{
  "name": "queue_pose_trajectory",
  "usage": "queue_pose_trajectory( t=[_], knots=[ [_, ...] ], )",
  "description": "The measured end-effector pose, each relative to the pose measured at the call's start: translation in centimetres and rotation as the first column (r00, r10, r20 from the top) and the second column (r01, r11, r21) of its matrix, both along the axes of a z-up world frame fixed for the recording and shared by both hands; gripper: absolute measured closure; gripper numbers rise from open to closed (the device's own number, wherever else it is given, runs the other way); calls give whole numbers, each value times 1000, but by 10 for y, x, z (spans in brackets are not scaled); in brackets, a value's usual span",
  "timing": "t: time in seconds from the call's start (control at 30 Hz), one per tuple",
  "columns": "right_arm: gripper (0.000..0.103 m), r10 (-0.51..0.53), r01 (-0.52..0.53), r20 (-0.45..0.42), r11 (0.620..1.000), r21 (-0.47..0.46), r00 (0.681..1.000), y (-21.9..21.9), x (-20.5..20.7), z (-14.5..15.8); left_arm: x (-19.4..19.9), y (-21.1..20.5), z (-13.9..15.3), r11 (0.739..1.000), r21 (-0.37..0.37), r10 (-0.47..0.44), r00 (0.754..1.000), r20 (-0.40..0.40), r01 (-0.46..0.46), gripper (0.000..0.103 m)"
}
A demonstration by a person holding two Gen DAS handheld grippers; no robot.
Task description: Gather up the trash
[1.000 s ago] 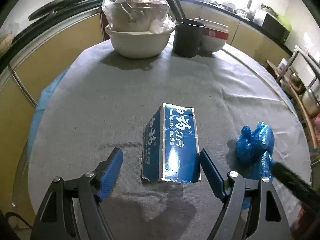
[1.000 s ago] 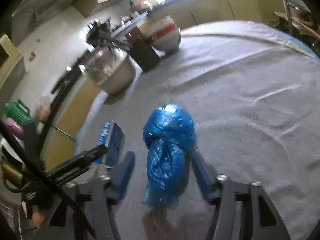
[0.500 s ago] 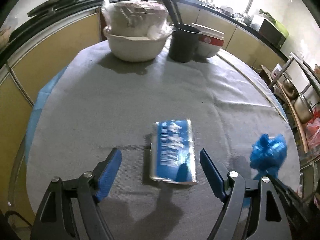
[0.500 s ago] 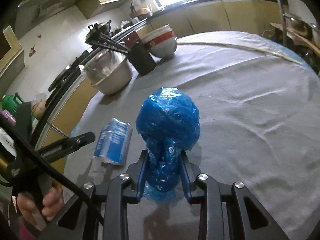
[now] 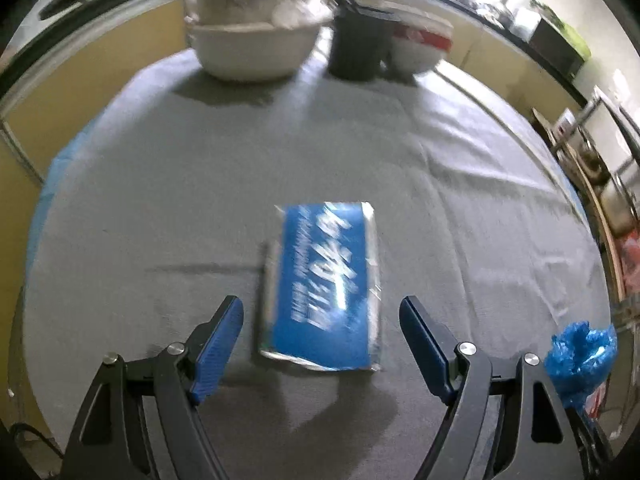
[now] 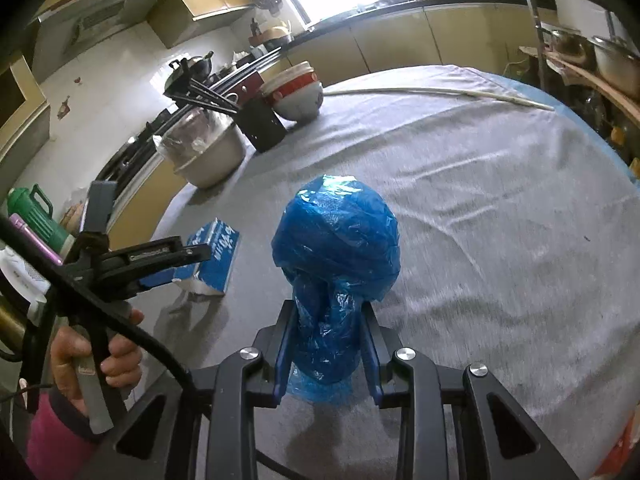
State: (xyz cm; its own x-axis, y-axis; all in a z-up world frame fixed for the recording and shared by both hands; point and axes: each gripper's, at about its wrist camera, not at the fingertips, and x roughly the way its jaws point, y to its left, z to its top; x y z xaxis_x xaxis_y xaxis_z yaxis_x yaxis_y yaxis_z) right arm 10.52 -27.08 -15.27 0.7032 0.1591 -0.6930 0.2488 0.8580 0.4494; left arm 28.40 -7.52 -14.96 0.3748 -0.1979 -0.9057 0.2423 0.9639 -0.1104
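Note:
A blue toothpaste box lies flat on the grey tablecloth, between the tips of my open left gripper; the jaws stand wide on either side without touching it. The box also shows in the right wrist view, with the left gripper over it. My right gripper is shut on a crumpled blue plastic bag and holds it above the table. The bag also shows at the right edge of the left wrist view.
At the table's far side stand a white basin with a wrapped bowl, a black chopstick holder and stacked red-and-white bowls. A long pale stick lies near the far right rim. Yellow cabinets surround the table.
My right gripper closed on the blue bag and lifted it off the table. The toothpaste box went from standing on edge to lying flat, and the left gripper drew nearer to it.

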Motion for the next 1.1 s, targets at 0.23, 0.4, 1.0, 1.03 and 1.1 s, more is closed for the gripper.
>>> queue_pose_trajectory(
  t=[0.23,0.4,1.0,1.03,1.1],
  knots=[
    [71,-2,5,54,998,-55,999,-4,-20,13,-15,-1,11,1000,9,8,997,80,-9,46],
    [71,-17,22,83,997,-68,996,-10,-38,21,-53,-11,46,998,58,-39,975,218,27,46],
    [71,-33,43,114,995,-93,993,-11,-113,38,-202,-37,99,977,191,-170,894,414,97,46],
    [71,-28,38,107,995,-88,994,-10,-114,36,-205,-37,97,977,190,-172,896,409,101,46],
    [71,-23,29,91,997,-73,996,-9,-115,31,-210,-38,91,974,194,-183,902,390,113,46]
  ],
)
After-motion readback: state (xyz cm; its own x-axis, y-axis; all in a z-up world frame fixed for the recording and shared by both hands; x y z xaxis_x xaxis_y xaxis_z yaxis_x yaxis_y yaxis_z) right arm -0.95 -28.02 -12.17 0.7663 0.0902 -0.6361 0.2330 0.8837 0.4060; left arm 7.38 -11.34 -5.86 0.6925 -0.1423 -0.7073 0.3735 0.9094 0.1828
